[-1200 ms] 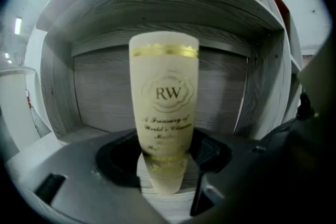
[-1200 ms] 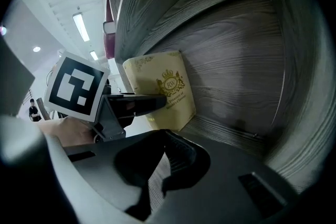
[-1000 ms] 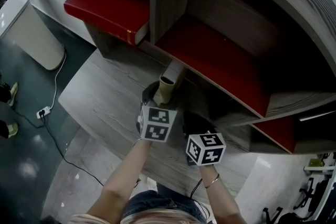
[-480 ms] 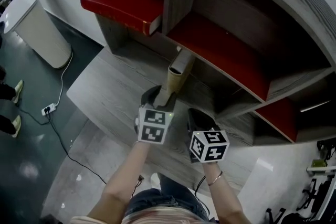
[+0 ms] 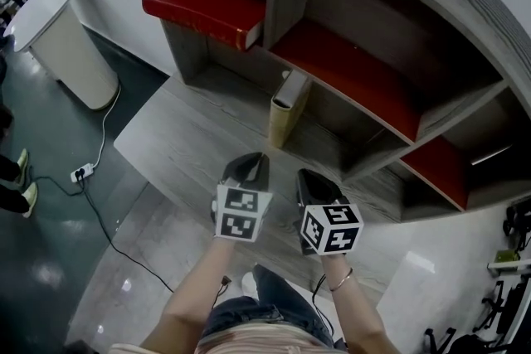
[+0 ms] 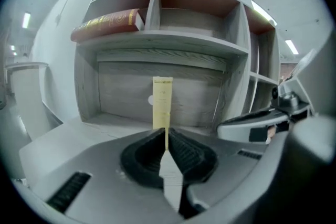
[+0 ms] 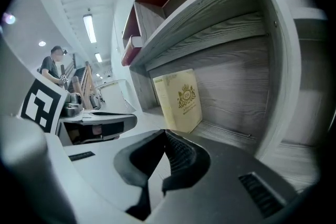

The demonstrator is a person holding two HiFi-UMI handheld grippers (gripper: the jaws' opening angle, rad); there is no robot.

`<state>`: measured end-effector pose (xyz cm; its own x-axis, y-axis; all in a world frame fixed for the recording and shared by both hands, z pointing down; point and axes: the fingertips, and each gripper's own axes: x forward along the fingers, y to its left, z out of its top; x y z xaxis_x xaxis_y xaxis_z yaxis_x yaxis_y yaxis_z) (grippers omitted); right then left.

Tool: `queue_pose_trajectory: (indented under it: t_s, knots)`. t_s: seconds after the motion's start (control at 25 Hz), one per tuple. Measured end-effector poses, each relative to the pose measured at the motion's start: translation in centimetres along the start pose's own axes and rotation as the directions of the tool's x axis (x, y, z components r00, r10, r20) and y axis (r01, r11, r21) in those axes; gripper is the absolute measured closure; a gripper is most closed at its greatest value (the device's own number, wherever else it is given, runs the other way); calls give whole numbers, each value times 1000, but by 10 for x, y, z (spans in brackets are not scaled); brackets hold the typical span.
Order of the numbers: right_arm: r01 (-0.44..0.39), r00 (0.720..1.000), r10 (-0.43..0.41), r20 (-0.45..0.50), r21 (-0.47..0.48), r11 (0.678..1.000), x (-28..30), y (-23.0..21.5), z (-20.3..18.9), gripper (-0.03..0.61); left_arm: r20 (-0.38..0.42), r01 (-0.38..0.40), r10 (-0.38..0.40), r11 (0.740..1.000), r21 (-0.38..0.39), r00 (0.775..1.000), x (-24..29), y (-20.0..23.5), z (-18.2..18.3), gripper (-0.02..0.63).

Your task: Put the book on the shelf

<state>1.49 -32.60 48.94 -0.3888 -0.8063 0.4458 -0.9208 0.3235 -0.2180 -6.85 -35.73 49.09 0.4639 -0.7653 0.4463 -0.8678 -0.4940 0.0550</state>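
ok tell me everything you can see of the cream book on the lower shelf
The cream book is a hardcover with a gold crest on its cover and a paler top edge. It stands upright on the grey wood-grain lower shelf, narrow edge facing out. Only that shelf is seen touching it.

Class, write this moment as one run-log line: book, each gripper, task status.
cream book: upright on lower shelf | left gripper: jaws just closed, nothing between | right gripper: shut, empty | status: placed
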Motion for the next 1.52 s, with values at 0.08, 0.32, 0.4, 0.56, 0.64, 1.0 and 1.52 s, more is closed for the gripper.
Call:
queue_pose_trajectory:
  t_s: [0.08, 0.32, 0.4, 0.56, 0.64, 1.0, 1.52]
  knots:
    - [-3, 1000, 3, 11, -3, 1000, -5, 4, 1, 569, -4, 5, -5, 1000, -2, 1000, -7, -3, -4, 592]
    - [-32, 997, 32, 68, -2, 999, -21, 15, 4, 569, 3, 30, -30, 999, -24, 1000, -28, -12, -13, 601]
    - [-42, 996, 43, 84, -8, 999, -27, 20, 4, 569, 5, 38, -38, 999, -39, 999, -38, -16, -13, 601]
    - [-60, 993, 61, 100, -21, 998, -38, 31, 3, 570, 13, 42, -41, 997, -67, 999, -59, -24, -16, 601]
    - [-69, 993, 72, 99, -30, 997, -42, 36, 0, 570, 16, 39, -38, 996, -77, 999, -69, -27, -19, 601]
    - [-91, 990, 95, 109, -39, 995, -67, 58, -14, 569, 27, 26, -23, 992, -121, 999, -107, -30, -32, 601]
    - [-111, 987, 115, 112, -40, 993, -97, 90, -27, 570, 58, 19, -11, 990, -142, 998, -153, -31, -36, 601]
